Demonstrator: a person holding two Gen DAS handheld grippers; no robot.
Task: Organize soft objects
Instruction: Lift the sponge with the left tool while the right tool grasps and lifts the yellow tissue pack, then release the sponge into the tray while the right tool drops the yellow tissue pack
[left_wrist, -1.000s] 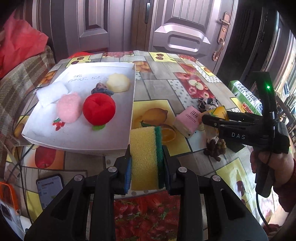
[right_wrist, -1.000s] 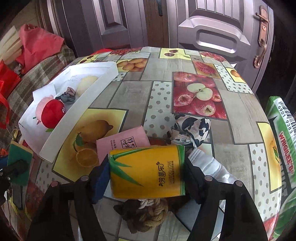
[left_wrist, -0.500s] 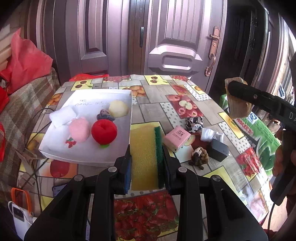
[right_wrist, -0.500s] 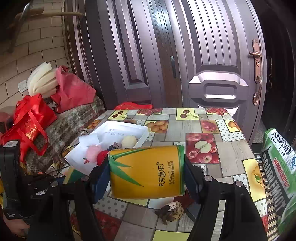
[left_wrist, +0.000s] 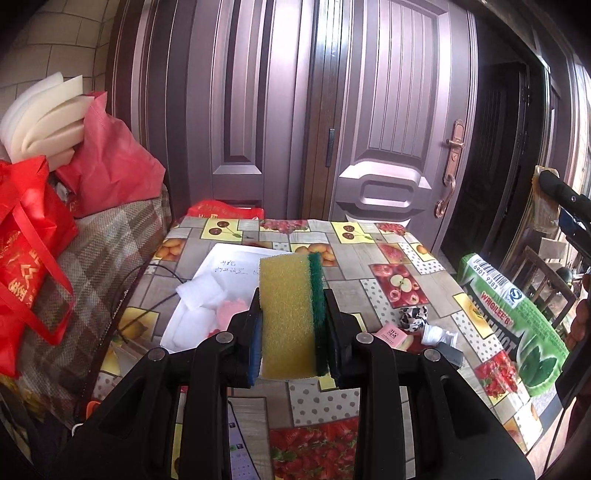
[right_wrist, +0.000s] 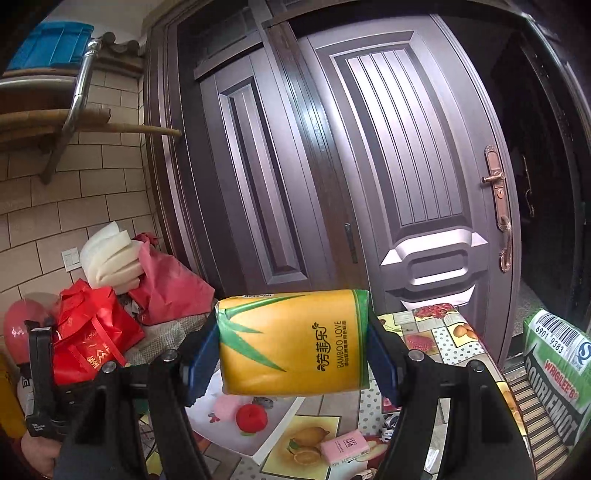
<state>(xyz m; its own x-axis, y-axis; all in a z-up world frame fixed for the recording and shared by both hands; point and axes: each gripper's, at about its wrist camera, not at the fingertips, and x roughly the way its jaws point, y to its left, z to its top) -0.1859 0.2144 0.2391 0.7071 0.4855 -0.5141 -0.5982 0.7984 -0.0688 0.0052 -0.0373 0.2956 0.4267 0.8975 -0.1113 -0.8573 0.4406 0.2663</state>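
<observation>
While clamped upright, sponge (left_wrist: 291, 317) yellow, green scourer on right.

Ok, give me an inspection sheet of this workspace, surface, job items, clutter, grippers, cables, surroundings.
Surface: table under a fruit-print cloth.
Job's things: white tray holding white pads, a pink puff and a red ball; pink packet on the cloth.
Clutter: green carton, phone at the near edge.
Grippers: left gripper shut on yellow-green sponge; right gripper shut on yellow tissue pack; both above the table.
Cables: black cable over the table's left edge.
Surroundings: double door, red bags on a checked seat.
</observation>
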